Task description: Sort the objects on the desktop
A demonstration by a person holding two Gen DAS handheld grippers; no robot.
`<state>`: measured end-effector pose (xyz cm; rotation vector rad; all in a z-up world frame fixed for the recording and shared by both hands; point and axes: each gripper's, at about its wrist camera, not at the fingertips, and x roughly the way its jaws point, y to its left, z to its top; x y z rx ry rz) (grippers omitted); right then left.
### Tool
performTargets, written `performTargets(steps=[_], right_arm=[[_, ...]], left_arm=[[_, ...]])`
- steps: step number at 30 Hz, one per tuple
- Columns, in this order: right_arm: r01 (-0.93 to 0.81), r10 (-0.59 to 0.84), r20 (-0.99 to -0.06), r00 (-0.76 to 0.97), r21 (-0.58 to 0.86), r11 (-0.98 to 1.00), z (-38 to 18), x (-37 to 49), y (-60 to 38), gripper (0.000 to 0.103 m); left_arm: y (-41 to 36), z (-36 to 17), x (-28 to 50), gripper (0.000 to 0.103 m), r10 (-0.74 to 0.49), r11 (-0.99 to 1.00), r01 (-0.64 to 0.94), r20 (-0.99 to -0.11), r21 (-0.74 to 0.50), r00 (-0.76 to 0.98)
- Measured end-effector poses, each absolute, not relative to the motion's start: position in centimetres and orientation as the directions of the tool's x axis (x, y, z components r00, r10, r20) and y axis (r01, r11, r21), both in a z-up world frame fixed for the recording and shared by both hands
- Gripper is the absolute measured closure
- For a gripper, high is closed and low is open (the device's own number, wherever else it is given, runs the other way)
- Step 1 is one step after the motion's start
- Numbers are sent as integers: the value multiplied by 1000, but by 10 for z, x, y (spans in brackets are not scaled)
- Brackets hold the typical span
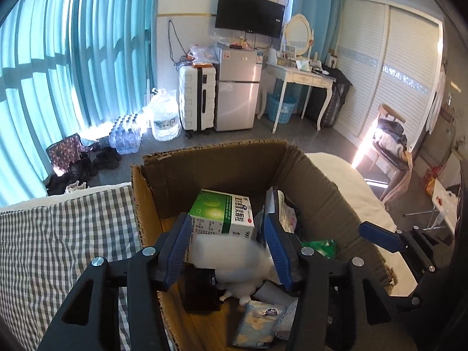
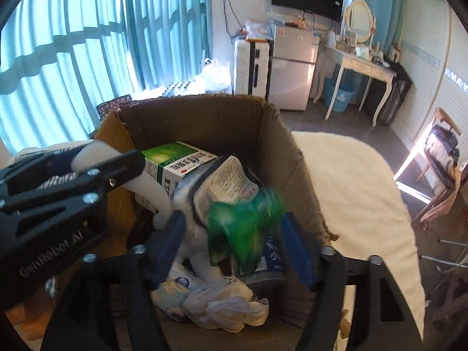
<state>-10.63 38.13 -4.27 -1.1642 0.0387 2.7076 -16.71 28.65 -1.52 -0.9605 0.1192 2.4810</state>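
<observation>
Teal curtains (image 1: 58, 67) (sunlit), fridge (image 1: 238, 87), wardrobe (image 1: 389, 67).

Left gripper (image 1: 226, 251) and right gripper (image 2: 234, 251) both spread wide, side by side.

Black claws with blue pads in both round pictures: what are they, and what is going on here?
They are two hand-held grippers worked by a person, no robot arm. Each carries a fisheye camera looking along its fingers, so there is one picture per gripper: left gripper and right gripper. Both are over an open cardboard box on a bed. Inside lie a green-and-white medicine box and a tissue pack. A blurred white item is within the left one, a blurred green packet within the right; whether either is gripped is unclear.
</observation>
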Motion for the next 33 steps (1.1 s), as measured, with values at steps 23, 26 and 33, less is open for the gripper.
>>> performTargets(steps=[23,26,33], right_arm=[[-224,177,-487,-855,40,-974,53,-58,351,0],[-211,161,-480,-862,52,-976,61,-54,345,0],[-181,125,-454,-882,82,-980,72,-50,324,0]], left_arm=[[202,111,-102,0,328,-926,-377,-449,23,-831],[186,118,-96,0,285,-940,-338,-436,47,-853],[135,130,-91,0,209,-965,-256,-425,54,-881]])
